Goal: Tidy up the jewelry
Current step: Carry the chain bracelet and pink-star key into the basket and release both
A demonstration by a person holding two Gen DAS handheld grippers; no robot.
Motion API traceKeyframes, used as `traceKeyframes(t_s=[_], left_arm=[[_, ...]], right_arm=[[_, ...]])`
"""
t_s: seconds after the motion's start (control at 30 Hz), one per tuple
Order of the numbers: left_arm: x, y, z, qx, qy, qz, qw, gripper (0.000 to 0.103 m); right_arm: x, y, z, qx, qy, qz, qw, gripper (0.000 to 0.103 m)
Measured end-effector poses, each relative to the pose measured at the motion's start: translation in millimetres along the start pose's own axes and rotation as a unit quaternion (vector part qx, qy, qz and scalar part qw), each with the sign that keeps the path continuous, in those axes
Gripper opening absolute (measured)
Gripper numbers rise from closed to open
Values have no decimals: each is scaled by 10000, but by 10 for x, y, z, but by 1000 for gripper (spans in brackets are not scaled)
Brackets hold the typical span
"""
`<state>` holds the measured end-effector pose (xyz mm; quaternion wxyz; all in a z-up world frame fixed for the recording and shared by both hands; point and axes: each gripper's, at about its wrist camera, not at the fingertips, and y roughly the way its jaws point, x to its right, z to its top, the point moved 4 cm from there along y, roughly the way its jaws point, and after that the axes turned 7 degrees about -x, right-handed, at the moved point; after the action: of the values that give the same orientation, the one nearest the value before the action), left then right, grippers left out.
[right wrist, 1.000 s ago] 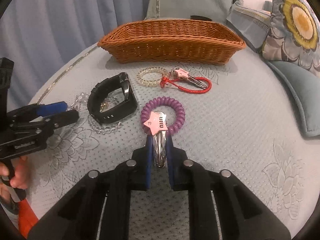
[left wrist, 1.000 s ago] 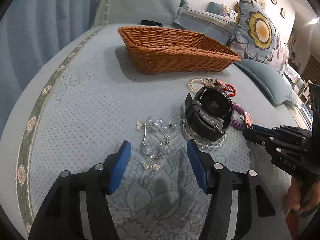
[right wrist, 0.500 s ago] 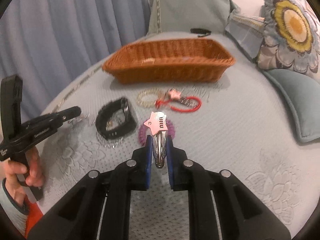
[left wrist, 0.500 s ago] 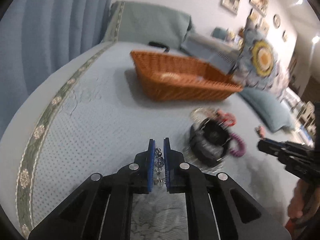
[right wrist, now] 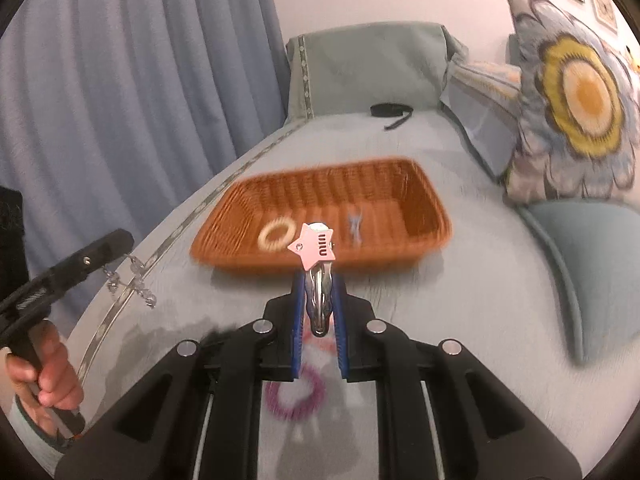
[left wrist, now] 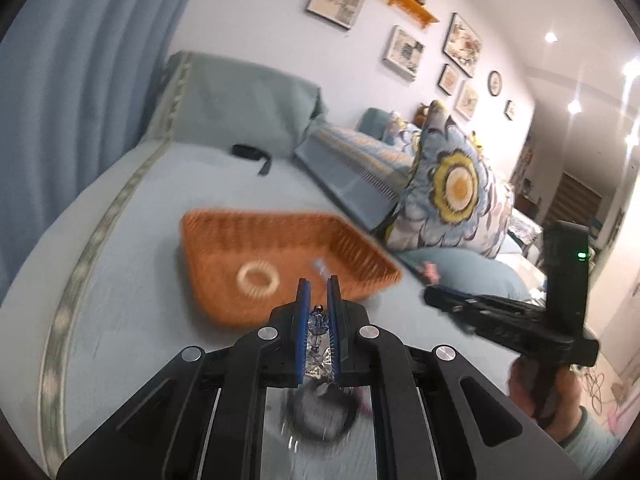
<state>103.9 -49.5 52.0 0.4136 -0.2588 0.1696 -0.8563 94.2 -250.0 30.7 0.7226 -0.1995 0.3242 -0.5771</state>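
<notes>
Left gripper [left wrist: 318, 300] sits at 6 o'clock, blue pads pinched on a clear beaded chain [left wrist: 316, 326] that dangles below them. Just beyond, toward 11 o'clock, a blurry wicker basket [left wrist: 288, 264] holds a pale ring-shaped hair tie [left wrist: 258, 280]. The right gripper [left wrist: 434, 300] pokes in from 3 o'clock, a hand [left wrist: 556, 396] gripping its handle. A flowered pillow [left wrist: 452, 184] leans at 1 o'clock.
</notes>
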Motion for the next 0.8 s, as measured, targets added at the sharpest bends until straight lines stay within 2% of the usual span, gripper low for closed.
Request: traceKeyframes(t_s=[0.07, 0.2, 0.27, 0.43, 0.53, 0.7, 0.8], left_arm=[[-9, 214, 224, -74, 24, -148, 9999, 6], [-85, 661, 472, -316, -156, -368, 9987, 6], [-131, 888, 509, -462, -209, -299, 9983, 6], [-319, 1401, 471, -827, -449, -95, 9955, 6], [-379, 1533, 410, -971, -410, 66, 9944, 7], [-444, 1612, 346, -1170, -445, 100, 9921, 8], [-456, 1451, 330, -1040, -480, 82, 9934, 44]], right_arm=[[80, 183, 226, -114, 120, 42, 9999, 11], [195, 603, 516, -476, 267, 108, 9985, 11], [230, 863, 581, -749, 331, 119, 9966, 11], [251, 1251, 541, -1154, 282, -157, 9928, 11], [318, 1378, 496, -1304, 323, -341, 9903, 11], [392, 1446, 467, -1400, 481, -288, 9886, 12], [399, 1360, 456, -1362, 535, -134, 9891, 13]])
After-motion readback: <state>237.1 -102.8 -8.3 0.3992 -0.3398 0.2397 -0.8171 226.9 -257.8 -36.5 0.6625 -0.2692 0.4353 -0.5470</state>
